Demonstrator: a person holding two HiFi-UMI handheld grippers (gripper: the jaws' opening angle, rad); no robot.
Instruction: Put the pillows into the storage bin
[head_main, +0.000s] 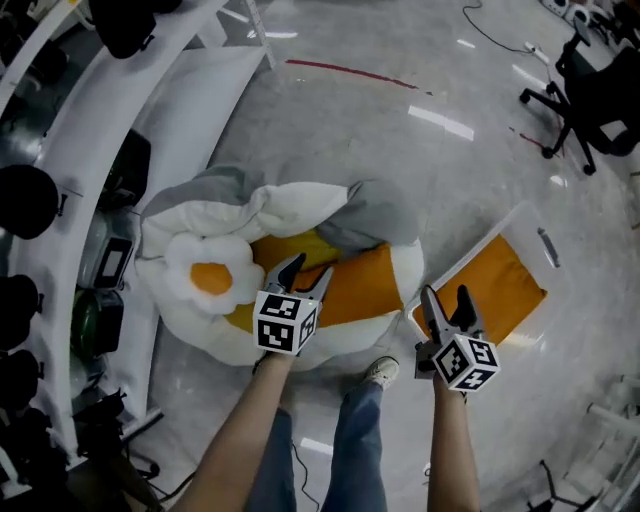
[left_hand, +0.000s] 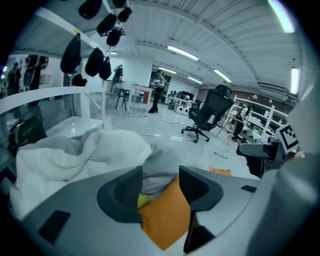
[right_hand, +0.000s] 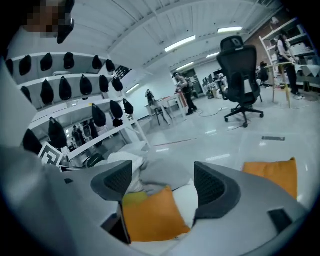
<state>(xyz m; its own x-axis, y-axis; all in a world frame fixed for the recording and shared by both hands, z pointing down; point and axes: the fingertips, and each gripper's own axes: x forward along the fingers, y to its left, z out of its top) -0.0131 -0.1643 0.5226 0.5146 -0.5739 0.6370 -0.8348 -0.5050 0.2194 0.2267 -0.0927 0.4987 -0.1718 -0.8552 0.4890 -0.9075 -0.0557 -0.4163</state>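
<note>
Below, glossy grey floor (head_main: 400, 160) — pillow heap (head_main: 190, 235) (office chair (head_main: 595, 95) beyond); left gripper (head_main: 310, 270), right gripper (head_main: 446, 298) released.

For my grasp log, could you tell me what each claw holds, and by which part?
Nothing is held: the left claw and the right claw both stand open and empty.

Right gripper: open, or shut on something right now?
Open. The right gripper shows its jaws wide apart, pressing on nothing; the orange pillow lies beyond them in the pile.
</note>
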